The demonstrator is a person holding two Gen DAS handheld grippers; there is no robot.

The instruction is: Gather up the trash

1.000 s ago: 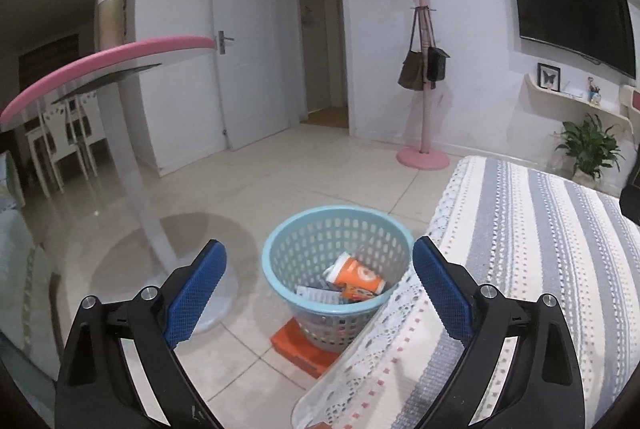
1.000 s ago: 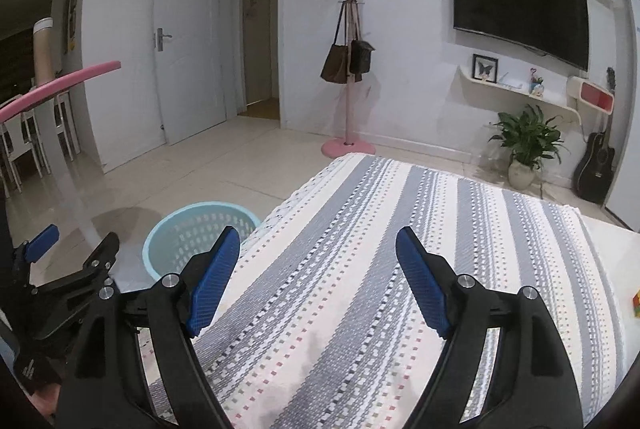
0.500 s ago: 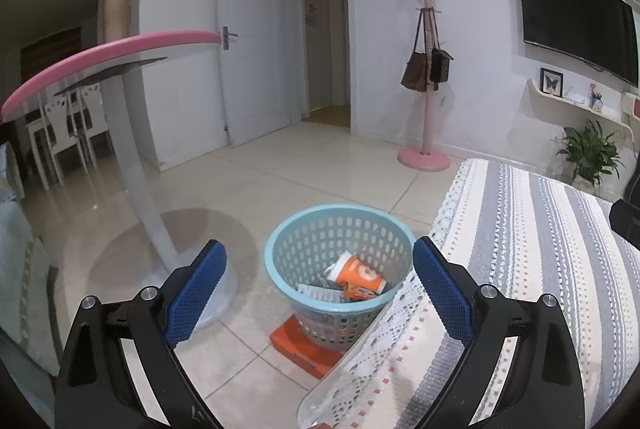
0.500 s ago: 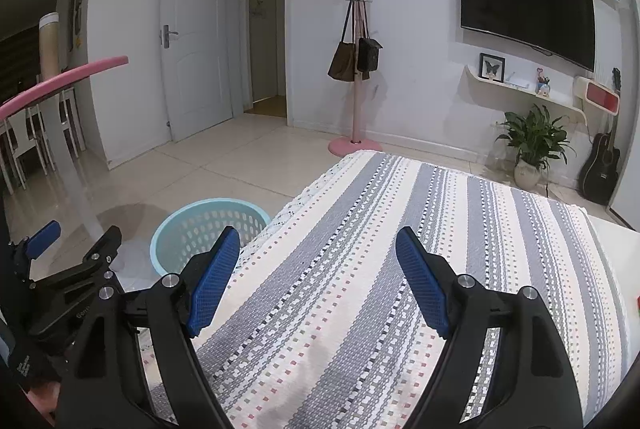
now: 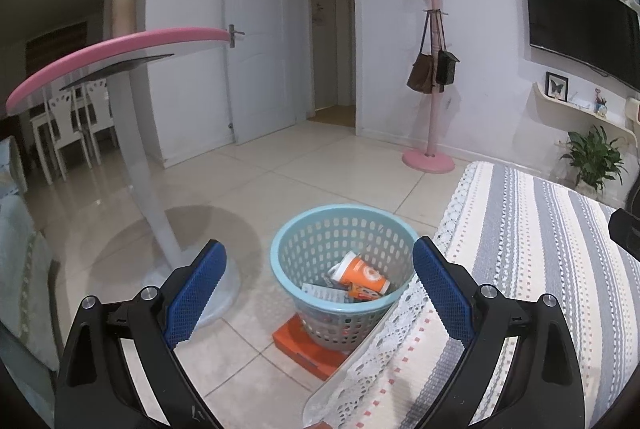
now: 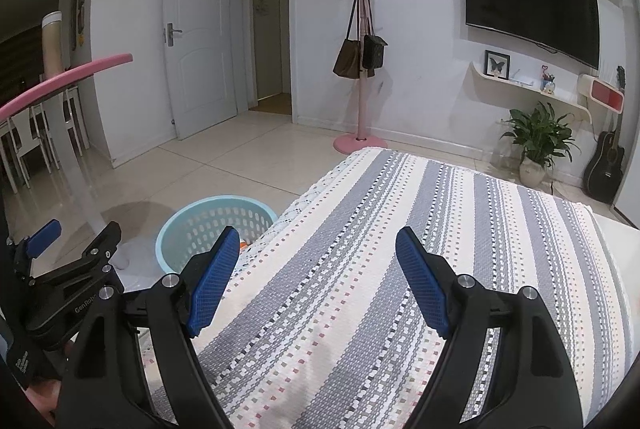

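White walls and pale floor tiles frame a striped cloth point(image 6: 400, 269) lying bare on the right. Left of its near edge a blue basket point(image 5: 344, 221) stands on the floor, holding an orange cup point(image 5: 362, 275) and wrappers. Both the left gripper point(image 5: 318, 281) and the right gripper point(image 6: 310, 279) hang released, grasping nothing. Scanning cloth and floor for strays seems wise before calling the collection done.

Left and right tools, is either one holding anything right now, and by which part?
Nothing is held. The left tool and right tool both stand open with nothing between their blue pads.
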